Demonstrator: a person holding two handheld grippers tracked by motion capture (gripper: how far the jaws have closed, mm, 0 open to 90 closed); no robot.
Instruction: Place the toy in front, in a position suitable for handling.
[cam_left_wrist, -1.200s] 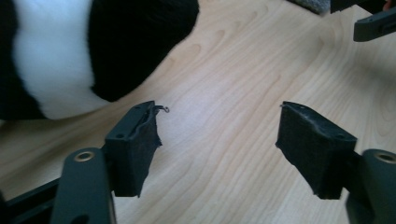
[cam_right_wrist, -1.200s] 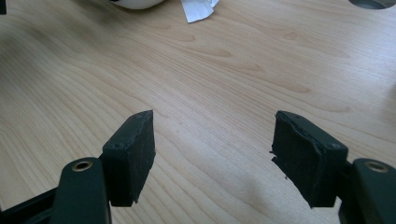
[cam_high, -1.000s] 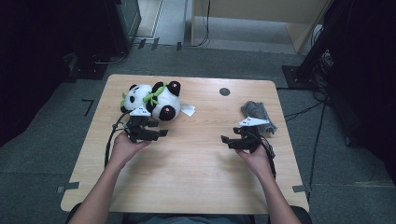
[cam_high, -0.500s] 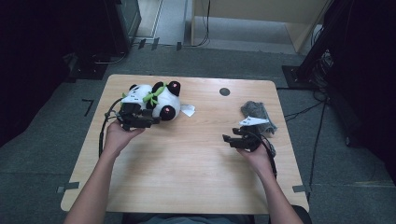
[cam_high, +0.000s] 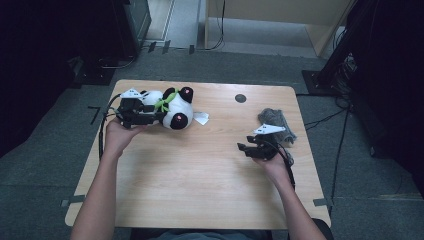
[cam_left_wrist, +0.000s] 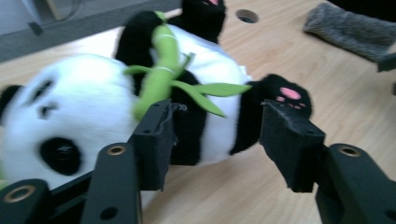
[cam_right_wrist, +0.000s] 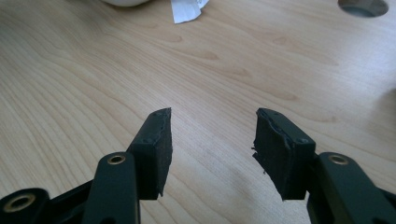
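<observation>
Item 1: plush panda (cam_high: 170, 107), black and white, lying on its side on the wooden surface (cam_high: 200, 180) at about 10 o'clock in the high view. A green felt bamboo sprig (cam_left_wrist: 161, 74) crosses its chest; pink paw pads (cam_left_wrist: 290, 93) show on the black limbs. A white tag (cam_high: 201, 118) sticks out at the toy's 3 o'clock side.

Item 2: left tool (cam_high: 150, 116), at the panda's 9 o'clock side. Its jaws have just been closing; in the left gripper view they stand part open, with the toy's black limb and white belly in the gap beyond them. Whether the pads press on the plush cannot be told.

Item 3: right tool (cam_high: 243, 148), at about 3 o'clock on the surface, well apart from the panda. Its jaws have just been closing and stand part open over bare wood, nothing between them.

Item 4: grey cloth (cam_high: 275, 120), just beyond the right tool, near the surface's 3 o'clock edge.

Item 5: round cable hole (cam_high: 240, 98), at about 1 o'clock.
</observation>
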